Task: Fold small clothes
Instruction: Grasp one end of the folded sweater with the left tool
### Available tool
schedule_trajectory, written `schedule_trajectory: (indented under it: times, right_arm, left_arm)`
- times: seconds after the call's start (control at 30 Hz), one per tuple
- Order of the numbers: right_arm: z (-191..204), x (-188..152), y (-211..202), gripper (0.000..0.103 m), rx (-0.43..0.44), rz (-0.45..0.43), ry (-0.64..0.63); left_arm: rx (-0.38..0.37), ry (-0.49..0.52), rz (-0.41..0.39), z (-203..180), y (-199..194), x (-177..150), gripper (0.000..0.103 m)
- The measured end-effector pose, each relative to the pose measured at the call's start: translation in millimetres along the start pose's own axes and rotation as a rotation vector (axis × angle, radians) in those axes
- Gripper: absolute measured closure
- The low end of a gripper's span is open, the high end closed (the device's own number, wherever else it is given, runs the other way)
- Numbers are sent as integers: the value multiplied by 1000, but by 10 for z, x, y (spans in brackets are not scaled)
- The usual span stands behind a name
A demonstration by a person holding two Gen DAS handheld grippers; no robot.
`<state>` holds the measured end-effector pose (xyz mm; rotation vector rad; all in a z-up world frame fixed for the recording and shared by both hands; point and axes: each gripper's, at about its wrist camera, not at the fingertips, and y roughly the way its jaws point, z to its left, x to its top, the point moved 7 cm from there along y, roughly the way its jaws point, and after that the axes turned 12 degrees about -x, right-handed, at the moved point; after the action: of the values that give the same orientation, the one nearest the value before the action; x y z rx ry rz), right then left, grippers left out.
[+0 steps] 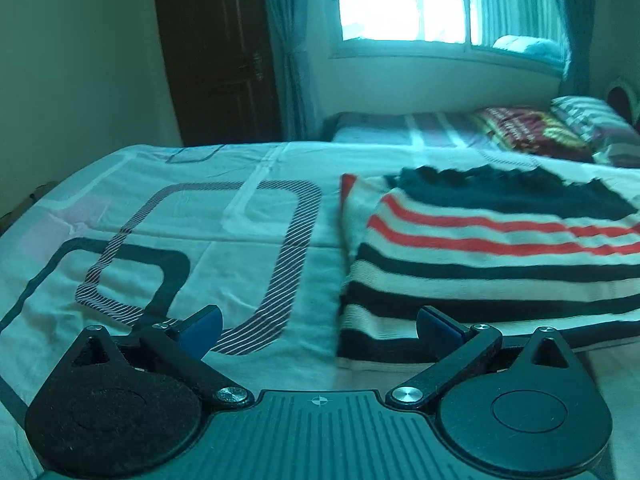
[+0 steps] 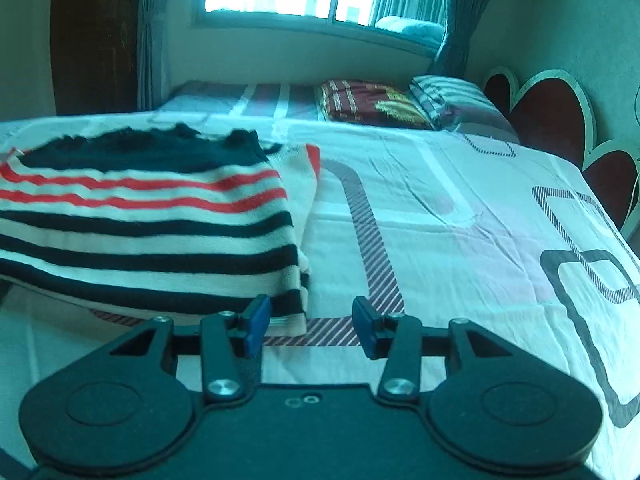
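Striped sweater (image 1: 480,248) folded on bed (image 1: 240,208), claws apart

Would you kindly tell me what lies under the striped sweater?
The striped sweater lies folded on the patterned bedsheet, which shows all around it. Whatever part of the sheet sits beneath it is covered, so anything else under there cannot be seen.

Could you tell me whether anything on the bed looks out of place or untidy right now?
Nothing really stands out. The striped sweater lies folded flat on the bedsheet, though its dark far edge looks a little ragged. Both the left gripper and the right gripper are open and hold nothing.
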<state>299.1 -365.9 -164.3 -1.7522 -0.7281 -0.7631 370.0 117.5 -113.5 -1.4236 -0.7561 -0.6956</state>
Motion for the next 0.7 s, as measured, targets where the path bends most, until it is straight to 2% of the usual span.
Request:
schedule_trajectory:
  times: [0.2,0.23,0.27,0.33,0.4,0.47,0.57,0.7]
  right_arm:
    - [59,79,-257,58,49,-49,16]
    - [69,97,-292,58,54,-57,20]
    - [72,114,-322,58,62,-63,27]
    - [81,151,-369,60,88,-64,48]
    - [105,187,-421,65,121,-70,68]
    - [148,226,-468,79,156,-81,79]
    - [227,285,-512,82,193,-90,90]
    - [340,355,-503,82,211,-89,87]
  left_arm:
    - [-62,-10,-38,-110,-184,26,0]
    - [-85,-28,-38,-116,-200,11,5]
    - [-123,-62,-33,-116,-213,-13,22]
    - [-225,-183,-5,-81,-203,-95,31]
    - [-347,-375,-6,1,-183,-206,31]
    - [-433,-572,1,103,-108,-353,31]
    - [-481,-768,-3,227,23,-531,31]
    - [-521,-908,-39,298,169,-651,31]
